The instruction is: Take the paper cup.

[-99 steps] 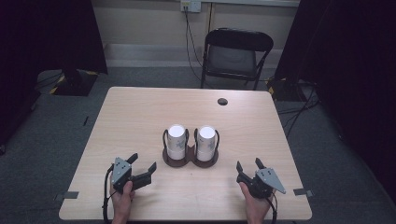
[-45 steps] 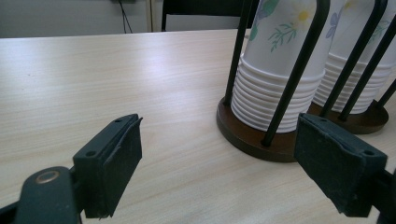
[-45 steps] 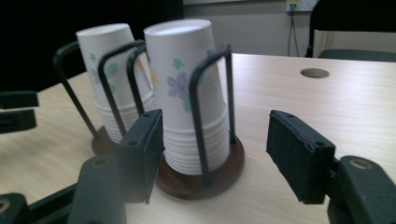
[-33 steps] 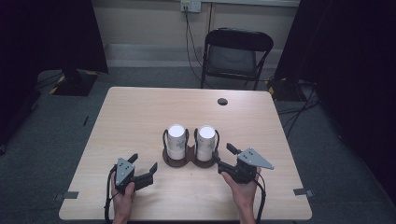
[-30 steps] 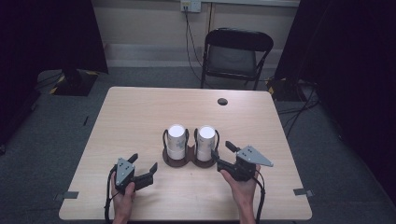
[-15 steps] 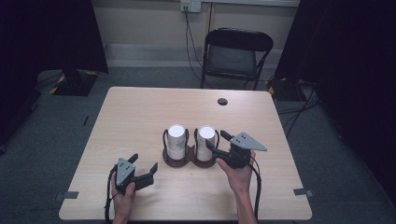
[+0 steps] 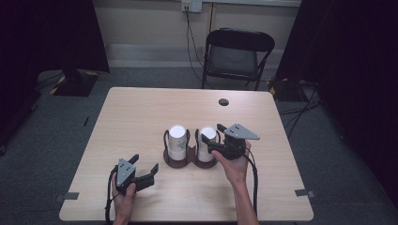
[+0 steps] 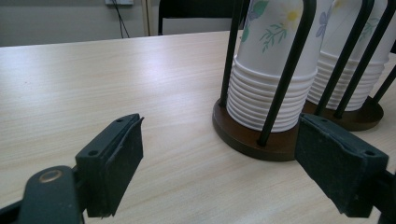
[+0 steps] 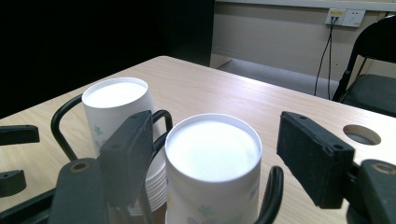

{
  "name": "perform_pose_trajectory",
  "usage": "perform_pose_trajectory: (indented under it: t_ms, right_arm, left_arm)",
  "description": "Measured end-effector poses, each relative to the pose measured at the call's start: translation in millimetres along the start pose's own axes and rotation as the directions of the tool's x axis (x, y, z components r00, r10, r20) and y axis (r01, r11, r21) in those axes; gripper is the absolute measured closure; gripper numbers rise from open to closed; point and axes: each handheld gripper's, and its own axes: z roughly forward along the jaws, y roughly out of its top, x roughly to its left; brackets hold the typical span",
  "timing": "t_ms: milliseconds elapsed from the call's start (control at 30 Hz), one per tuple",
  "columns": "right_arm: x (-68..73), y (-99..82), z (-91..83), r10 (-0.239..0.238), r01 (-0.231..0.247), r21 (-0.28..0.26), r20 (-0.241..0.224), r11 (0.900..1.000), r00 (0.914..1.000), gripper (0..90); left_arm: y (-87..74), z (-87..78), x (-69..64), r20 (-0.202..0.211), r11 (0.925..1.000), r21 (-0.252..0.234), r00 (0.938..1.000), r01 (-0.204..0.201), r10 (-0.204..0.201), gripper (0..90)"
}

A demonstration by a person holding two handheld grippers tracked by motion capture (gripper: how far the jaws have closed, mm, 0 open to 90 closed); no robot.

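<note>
**Right gripper's jaws set either side of the right cup stack**

Pale wood forms the table point(image 7: 141, 117), on which two stacks of upside-down paper cups are kept in a dark holder with two round bases and black wire loops. The right gripper point(image 7: 212, 138) is raised to the top of the right cup stack point(image 7: 206, 143); in the right gripper view its jaws are seen parted, one on each side of that stack point(image 9: 212, 163), with the pads clear of the paper. These jaws have just been opening, with the stack between them. Just beside it stands the left cup stack point(image 7: 177, 142), its flower print visible in the left gripper view point(image 8: 273, 60). Both stacks are seated in the cup holder point(image 7: 180, 161). Nearer the table's front edge, well apart from the holder, the left gripper point(image 7: 144, 169) is held low over the table with its jaws wide and nothing between them. Behind the table, a black folding chair point(image 7: 237, 54) is placed before the wall, and a small round hole point(image 7: 224, 101) is set in the tabletop's far side.
</note>
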Motion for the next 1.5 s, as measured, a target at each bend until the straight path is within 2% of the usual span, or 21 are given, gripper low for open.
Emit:
perform_pose_trajectory:
  t_ms: [267, 533, 1500]
  right_arm:
    - [0.0, -1.5, 11.2, 0.000, 0.001, 0.022, -0.012, 0.9998, 0.9999, 27.6]
    - [-0.1, -4.1, 15.3, -0.003, 0.003, 0.037, -0.014, 0.9993, 0.9999, 28.7]
    - [-1.1, -5.8, 21.5, -0.023, 0.023, 0.086, -0.006, 0.9960, 0.9997, 35.1]
  left_arm:
    - [0.0, -0.3, 0.2, 0.003, 1.0000, 0.001, 1.0000, -0.002, 0.002, 15.8]
    - [0.1, -0.3, 0.7, 0.003, 1.0000, 0.001, 1.0000, -0.003, 0.003, 15.8]
    - [-0.1, -0.6, 1.1, 0.003, 1.0000, -0.004, 1.0000, 0.001, -0.001, 15.8]
